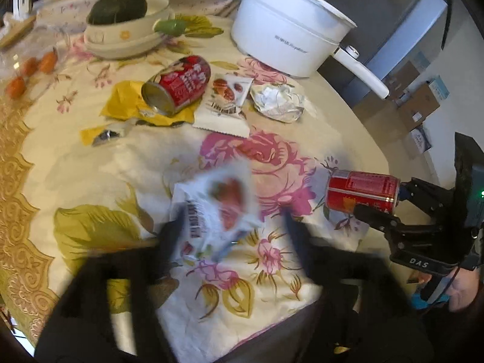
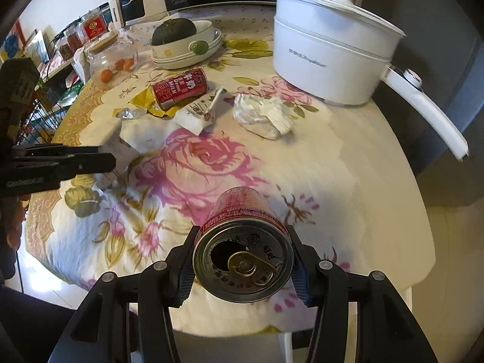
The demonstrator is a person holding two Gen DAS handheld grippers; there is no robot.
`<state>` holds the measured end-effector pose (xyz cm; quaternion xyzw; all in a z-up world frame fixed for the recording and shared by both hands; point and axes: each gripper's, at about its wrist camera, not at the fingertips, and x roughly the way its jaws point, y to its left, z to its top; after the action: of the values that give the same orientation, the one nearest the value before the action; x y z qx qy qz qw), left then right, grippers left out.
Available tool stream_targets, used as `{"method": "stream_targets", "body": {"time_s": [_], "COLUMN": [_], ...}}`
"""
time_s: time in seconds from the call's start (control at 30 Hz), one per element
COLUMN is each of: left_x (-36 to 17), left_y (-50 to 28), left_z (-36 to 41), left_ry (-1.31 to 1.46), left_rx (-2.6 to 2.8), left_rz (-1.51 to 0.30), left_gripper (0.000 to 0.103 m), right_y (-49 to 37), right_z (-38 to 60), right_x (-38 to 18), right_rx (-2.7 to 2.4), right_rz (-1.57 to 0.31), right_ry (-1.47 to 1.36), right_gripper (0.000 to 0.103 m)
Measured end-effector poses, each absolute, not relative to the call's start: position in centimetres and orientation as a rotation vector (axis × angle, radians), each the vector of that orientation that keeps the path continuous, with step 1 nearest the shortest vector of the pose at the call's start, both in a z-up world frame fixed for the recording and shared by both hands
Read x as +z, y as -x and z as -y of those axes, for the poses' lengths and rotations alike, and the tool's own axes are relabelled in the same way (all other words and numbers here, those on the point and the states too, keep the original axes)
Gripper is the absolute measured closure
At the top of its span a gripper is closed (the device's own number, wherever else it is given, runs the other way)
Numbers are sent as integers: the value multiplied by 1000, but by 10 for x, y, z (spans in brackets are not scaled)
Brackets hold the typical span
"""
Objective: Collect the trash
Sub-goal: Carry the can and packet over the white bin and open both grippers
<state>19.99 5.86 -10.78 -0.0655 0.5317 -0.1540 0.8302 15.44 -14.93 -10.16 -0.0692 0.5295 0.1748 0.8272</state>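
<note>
While no bin or bag shows in either view, I can't say how much trash is already collected; judging by what's on the tabletop point(image 2: 357, 163), the job looks early-to-mid. Right tongs point(image 2: 242, 267) are pinching a red can point(image 2: 242, 260) by its sides near the opened top, pull-tab end facing the wrist camera, can lifted clear over the near edge of the tabletop; the left view shows the same can point(image 1: 361, 192) held out sideways past the near right edge. Left tongs point(image 1: 231, 236) are spread wide, with a white snack packet point(image 1: 216, 211) between the fingers, blurred, so I can't tell whether it's falling, resting on the cloth or touching a finger; the pads aren't pressing it, so I count it as not held. Left to collect, clustered mid-tabletop toward the far side: a second red can point(image 1: 177, 86) lying on its side on a yellow wrapper point(image 1: 124, 103), another white snack packet point(image 1: 225, 106) just beside that can, a crumpled white wrapper point(image 1: 276, 101) nearer the pot, and a small foil scrap point(image 1: 107, 134) toward the left edge. Not trash, I'd judge: the white pot point(image 1: 290, 27) at the far right, the stacked bowls point(image 1: 127, 33) with a dark squash point(image 1: 118, 6) at the far edge, the glass jar point(image 2: 113, 56) holding small orange fruit near the far left. So one item in hand, one loose under the left tongs, roughly five pieces untouched. Drop-off location unknown from these views.
</note>
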Motion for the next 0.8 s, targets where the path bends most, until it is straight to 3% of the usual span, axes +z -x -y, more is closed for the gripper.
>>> {"method": "stream_targets", "body": {"time_s": [0.17,0.8], "left_x": [-110,-184], "left_y": [-200,-213], "left_z": [-59,-11], "left_ry": [99,-171], "left_rx": [-250,-254], "left_rz": [-1125,-1257], "left_gripper": [9,10], "right_y": [-148,-131], "right_z": [163,219], "right_x": [-101,-86], "right_rx": [366,331], "right_rz": [-1125,-1109], "right_ry": [109,39], "right_gripper": [49,49]}}
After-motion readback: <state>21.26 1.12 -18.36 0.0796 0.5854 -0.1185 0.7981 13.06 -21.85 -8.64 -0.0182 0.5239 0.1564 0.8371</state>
